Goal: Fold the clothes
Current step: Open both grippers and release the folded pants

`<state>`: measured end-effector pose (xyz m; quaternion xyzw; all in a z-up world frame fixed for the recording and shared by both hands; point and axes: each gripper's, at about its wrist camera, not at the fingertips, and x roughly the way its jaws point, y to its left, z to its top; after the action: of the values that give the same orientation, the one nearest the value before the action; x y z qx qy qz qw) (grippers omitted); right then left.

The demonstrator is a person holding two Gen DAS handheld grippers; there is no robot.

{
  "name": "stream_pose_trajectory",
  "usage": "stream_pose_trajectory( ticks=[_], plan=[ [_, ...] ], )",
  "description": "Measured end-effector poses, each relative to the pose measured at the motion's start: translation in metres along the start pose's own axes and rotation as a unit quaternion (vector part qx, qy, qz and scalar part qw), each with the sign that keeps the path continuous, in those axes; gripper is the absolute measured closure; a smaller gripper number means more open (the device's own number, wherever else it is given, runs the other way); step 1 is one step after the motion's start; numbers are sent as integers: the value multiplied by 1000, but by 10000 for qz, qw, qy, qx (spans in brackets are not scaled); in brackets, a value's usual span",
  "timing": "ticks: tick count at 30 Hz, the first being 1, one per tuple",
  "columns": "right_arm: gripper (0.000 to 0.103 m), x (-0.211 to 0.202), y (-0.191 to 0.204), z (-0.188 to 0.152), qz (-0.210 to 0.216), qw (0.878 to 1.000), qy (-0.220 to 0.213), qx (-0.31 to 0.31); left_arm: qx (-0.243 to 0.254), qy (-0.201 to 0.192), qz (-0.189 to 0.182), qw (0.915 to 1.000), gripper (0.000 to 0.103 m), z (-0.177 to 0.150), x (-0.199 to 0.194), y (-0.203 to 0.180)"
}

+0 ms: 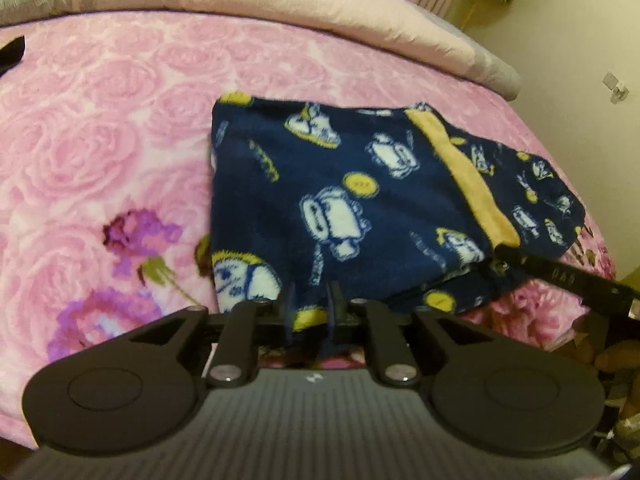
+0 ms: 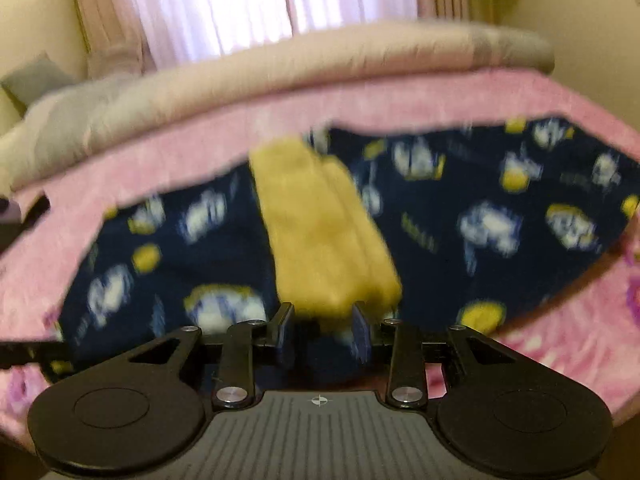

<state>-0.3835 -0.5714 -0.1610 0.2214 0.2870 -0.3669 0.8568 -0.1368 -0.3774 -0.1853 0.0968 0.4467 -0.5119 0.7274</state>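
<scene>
A navy fleece garment point(image 1: 340, 208) with white and yellow cartoon prints and a yellow band point(image 1: 464, 172) lies partly folded on the pink rose bedspread point(image 1: 100, 140). My left gripper point(image 1: 311, 304) is shut on the garment's near edge. In the right wrist view the garment point(image 2: 460, 240) spreads across the bed, blurred, and my right gripper point(image 2: 322, 320) is shut on the near end of the yellow band point(image 2: 320, 220). The right gripper's finger point(image 1: 568, 276) shows at the right in the left wrist view, at the band's end.
A beige and grey quilt point(image 1: 280, 0) is rolled along the far side of the bed, also in the right wrist view point(image 2: 280, 80). Pink curtains point(image 2: 260, 0) hang behind. The bed's right edge meets a cream wall point(image 1: 580, 60). A dark object point(image 1: 12, 52) sits at far left.
</scene>
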Motion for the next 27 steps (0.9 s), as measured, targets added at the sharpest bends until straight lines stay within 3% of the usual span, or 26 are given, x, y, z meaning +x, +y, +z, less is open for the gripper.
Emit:
stream_pose_trajectory(
  ticks=[3,5,8,12,16,21,27],
  plan=[
    [68,9,-6,5,-171,9997,-124,81,44,78,72,9999,92,-1,6,-1],
    [68,29,-14,2,-351,9992,161,92,145,172,162,9996,92,-4,14,-2],
    [68,37,-25,-1,-264,9989,231,296,278,210,276,9990,91,-6,18,-5],
    [68,20,-32,2,-169,9972,302,660,308,200,393,9986,89,-4,13,-11],
    [68,-4,-31,-13,-150,9952,400,883,277,201,454,9984,78,-3,4,-18],
    [68,-23,-21,-38,-260,9925,753,929,415,233,680,9966,68,-7,-10,-34],
    [67,-53,-13,-47,-429,9926,763,845,539,201,830,9949,61,-17,-31,-49]
  ],
)
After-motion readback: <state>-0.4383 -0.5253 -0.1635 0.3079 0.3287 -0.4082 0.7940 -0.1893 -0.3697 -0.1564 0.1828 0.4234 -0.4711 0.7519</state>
